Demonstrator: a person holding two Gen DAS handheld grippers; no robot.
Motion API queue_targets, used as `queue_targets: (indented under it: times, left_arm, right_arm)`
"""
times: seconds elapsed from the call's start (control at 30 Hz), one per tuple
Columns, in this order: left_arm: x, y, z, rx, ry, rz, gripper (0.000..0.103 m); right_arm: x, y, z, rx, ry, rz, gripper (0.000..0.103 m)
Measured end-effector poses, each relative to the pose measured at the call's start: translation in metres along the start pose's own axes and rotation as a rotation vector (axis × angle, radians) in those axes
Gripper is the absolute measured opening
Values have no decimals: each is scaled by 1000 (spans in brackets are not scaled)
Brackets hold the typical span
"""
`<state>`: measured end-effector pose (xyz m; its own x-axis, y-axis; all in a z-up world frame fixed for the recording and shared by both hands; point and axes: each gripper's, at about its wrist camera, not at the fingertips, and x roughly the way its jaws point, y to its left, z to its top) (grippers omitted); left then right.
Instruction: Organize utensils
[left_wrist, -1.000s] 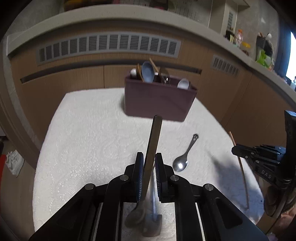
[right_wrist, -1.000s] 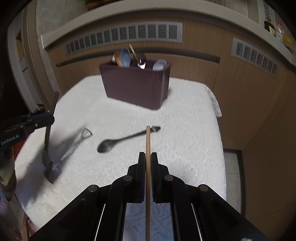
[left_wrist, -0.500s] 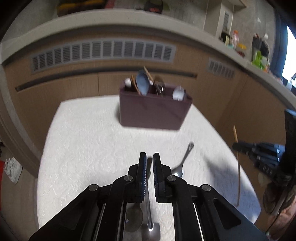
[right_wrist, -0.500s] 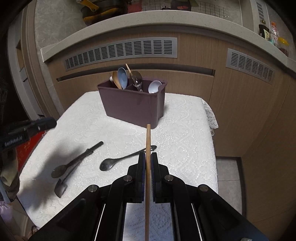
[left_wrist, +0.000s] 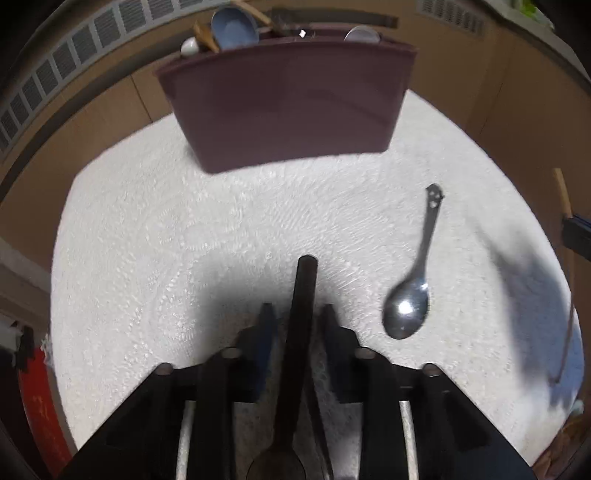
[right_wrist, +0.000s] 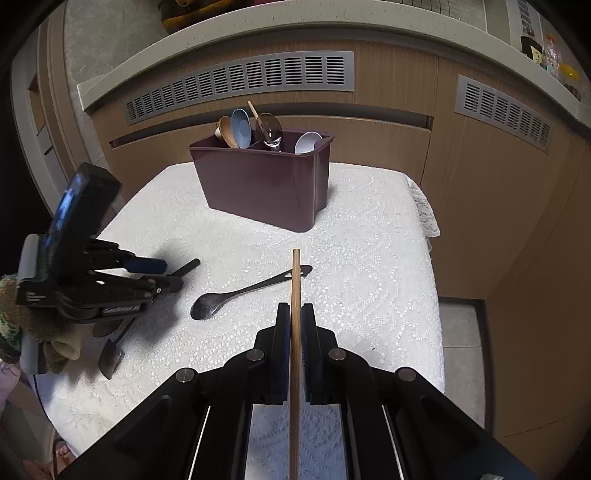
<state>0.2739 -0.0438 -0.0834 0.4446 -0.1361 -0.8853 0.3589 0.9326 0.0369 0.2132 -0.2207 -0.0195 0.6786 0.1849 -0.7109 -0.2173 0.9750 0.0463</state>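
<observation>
A maroon utensil caddy holding several spoons stands at the back of the white cloth. My left gripper is open and low over the cloth, its jaws on either side of a dark-handled spoon without closing on it; it also shows in the right wrist view. A steel spoon lies on the cloth to its right. My right gripper is shut on a wooden chopstick, held above the cloth; the chopstick also shows in the left wrist view.
A small dark spatula lies by the left gripper near the cloth's front left edge. The white lace cloth covers the table. Wooden cabinets with vents stand close behind. The floor drops away on the right.
My left gripper let go of the dark-handled spoon, which now lies on the cloth, then dropped low and forward around its handle with jaws open. My right gripper kept the chopstick and rose slightly.
</observation>
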Motion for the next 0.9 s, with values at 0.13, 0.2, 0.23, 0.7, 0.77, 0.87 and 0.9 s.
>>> queue_targets:
  times: [0.13, 0.2, 0.23, 0.7, 0.77, 0.87, 0.9]
  left_arm:
    - [-20, 3, -12, -55, -79, -14, 23]
    - [-49, 7, -24, -113, -180, -49, 23]
    - [-61, 9, -28, -133, -221, -63, 23]
    - [-144, 25, -33, -225, -476, -130, 23]
    - [-155, 23, -33, -212, -498, -122, 23]
    - [-168, 19, -26, -183, -525, -104, 23]
    - [-172, 18, -25, -175, -531, -98, 23]
  right_arm:
    - [-1, -4, 2, 20, -6, 1, 6]
    - [-7, -5, 3, 29, -28, -3, 6]
    - [-10, -5, 4, 33, -39, -5, 6]
    - [-36, 6, 20, 19, -107, -19, 6]
    - [-38, 6, 22, 14, -113, -23, 6]
    - [-43, 6, 25, 10, -127, -27, 6]
    - [-44, 6, 26, 8, -130, -28, 6]
